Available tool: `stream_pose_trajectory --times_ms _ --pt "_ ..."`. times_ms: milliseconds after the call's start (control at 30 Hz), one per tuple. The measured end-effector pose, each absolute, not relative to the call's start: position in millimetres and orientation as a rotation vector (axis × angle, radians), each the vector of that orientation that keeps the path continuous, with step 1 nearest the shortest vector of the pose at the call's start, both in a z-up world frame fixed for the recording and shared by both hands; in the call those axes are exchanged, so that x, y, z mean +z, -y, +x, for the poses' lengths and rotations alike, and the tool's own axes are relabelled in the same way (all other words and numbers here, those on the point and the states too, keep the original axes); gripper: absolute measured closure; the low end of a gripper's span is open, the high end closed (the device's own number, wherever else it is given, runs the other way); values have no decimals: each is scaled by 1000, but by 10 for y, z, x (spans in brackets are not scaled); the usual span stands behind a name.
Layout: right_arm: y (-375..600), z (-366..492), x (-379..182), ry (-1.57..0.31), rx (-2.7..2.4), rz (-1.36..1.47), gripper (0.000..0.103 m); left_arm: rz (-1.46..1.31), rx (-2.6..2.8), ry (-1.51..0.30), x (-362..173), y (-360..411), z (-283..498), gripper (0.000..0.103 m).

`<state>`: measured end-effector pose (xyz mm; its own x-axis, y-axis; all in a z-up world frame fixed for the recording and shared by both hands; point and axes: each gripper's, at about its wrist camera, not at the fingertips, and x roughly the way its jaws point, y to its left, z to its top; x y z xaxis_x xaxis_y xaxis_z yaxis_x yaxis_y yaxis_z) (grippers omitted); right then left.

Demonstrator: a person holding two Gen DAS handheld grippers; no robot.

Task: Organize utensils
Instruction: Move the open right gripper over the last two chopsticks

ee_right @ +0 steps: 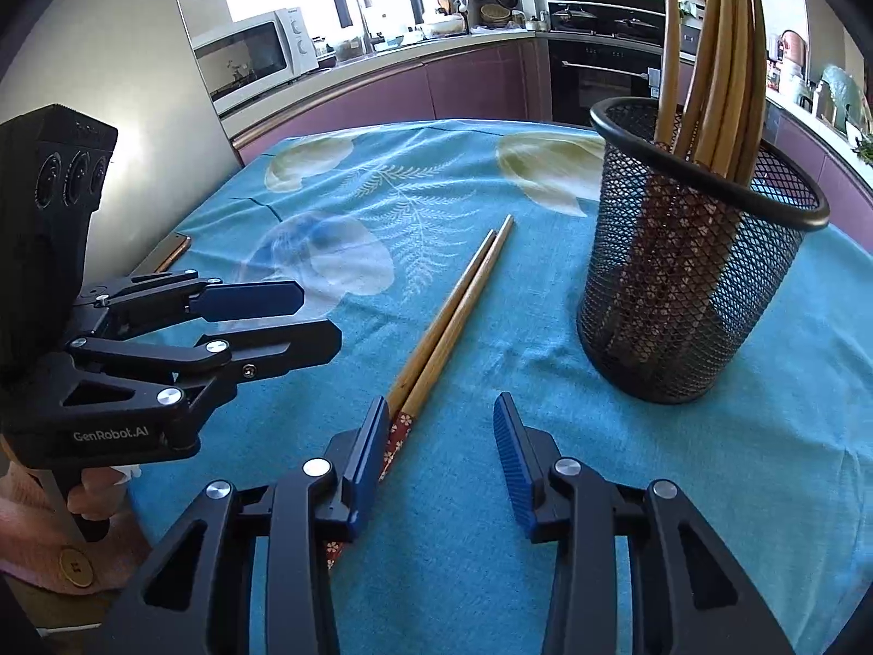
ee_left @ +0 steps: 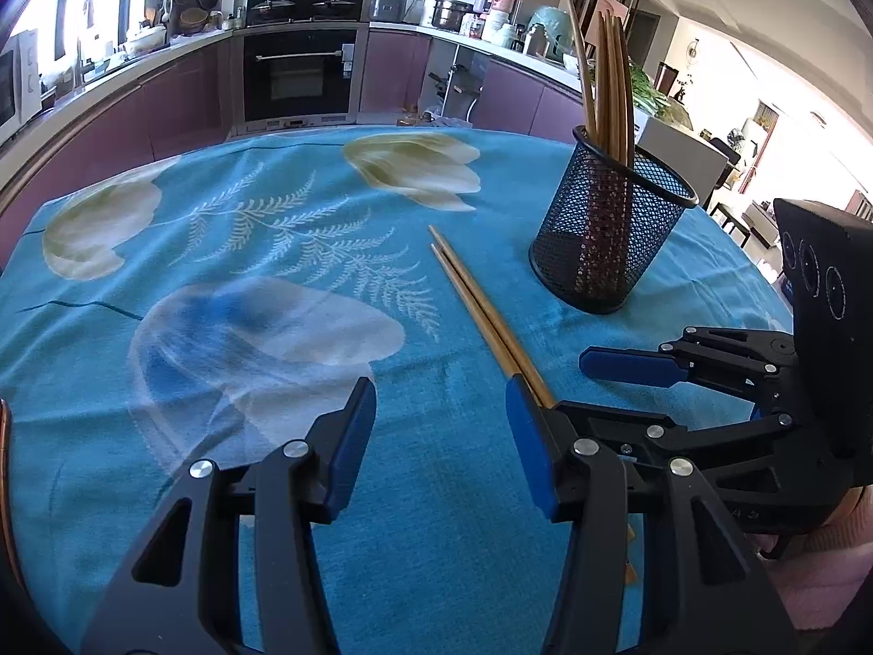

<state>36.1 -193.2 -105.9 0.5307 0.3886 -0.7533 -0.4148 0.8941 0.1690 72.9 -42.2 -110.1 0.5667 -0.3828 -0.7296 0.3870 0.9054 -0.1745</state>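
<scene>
On the blue cloth, my empty right gripper [ee_right: 436, 464], like the left gripper [ee_left: 442, 436], stands parted beside light, stiff, slippery chopsticks [ee_right: 453, 316] (I'd pinch their patterned ends).

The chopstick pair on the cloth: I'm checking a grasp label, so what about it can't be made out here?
- Left wrist view: the chopstick pair's near end is hidden behind the left claw.
- Right wrist view: its patterned end passes under the right claw's finger; contact can't be told.
- Mesh holder: how many chopsticks stand inside is unclear.
</scene>
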Motion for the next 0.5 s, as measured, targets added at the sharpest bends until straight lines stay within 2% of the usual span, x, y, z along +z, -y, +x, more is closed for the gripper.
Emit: stream_pose_trajectory --times_ms 133,500 --pt "2009 354 -1056 -901 471 -13 68 18 -464 -861 -1114 465 732 54" --pt "2076 348 -1057 -907 470 7 69 67 -503 -904 -1200 726 856 55"
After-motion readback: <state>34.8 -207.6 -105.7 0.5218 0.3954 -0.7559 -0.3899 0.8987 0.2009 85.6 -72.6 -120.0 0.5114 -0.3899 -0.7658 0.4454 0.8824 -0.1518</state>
